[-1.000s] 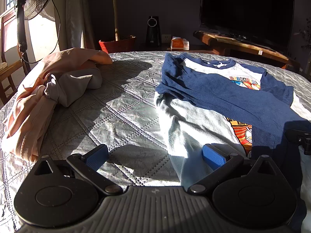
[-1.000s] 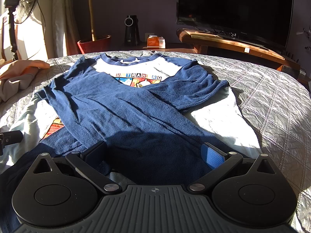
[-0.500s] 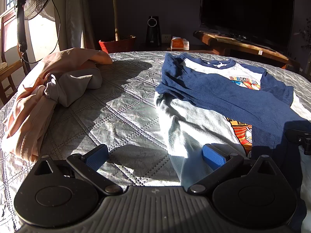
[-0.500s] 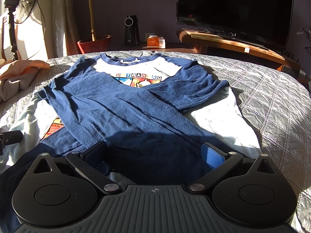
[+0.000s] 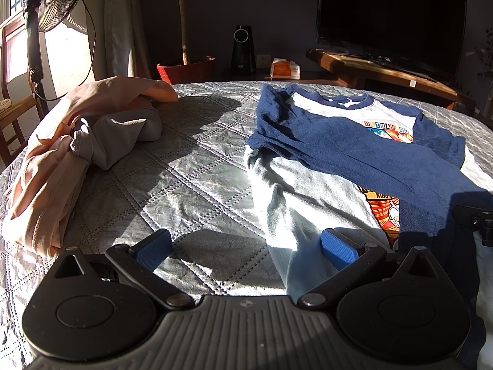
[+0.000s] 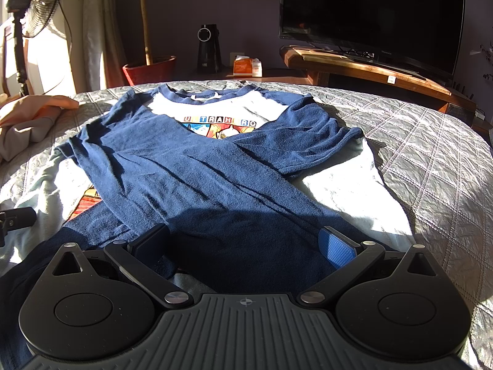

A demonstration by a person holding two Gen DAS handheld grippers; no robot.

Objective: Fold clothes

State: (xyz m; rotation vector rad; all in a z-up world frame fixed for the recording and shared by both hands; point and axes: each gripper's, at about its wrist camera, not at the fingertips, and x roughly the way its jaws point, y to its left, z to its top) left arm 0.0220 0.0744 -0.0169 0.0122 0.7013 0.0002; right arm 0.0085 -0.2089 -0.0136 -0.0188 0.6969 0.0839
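Jaws of both grippers spread wide, holding nothing. Left gripper [image 5: 246, 245]: low at the shirt's near left corner, one pad over the quilt, the other on pale fabric. Right gripper [image 6: 245, 243]: low over the crossed sleeves near the hem.

Item: shirt [image 6: 200, 166], long-sleeved, white body, navy sleeves and collar, printed chest. Location: face-up on the bed [image 5: 191, 185], collar toward the far edge. Condition: both sleeves [image 6: 277, 154] already crossed over the front; body not yet folded.

Handling, judged: light, limp knit; will sag and drag, and the loose sleeves may slide off when lifted. Fabric grips the quilted cover slightly. Suggested hold: the hem at its two near corners, one gripper each, pinching both layers, then carried toward the collar.

Also present: heap of peach and grey clothes [image 5: 71, 154], well apart at the left, unfolded. Beyond the bed: fan [image 5: 49, 6], potted plant [image 5: 185, 67], television [image 6: 369, 15].
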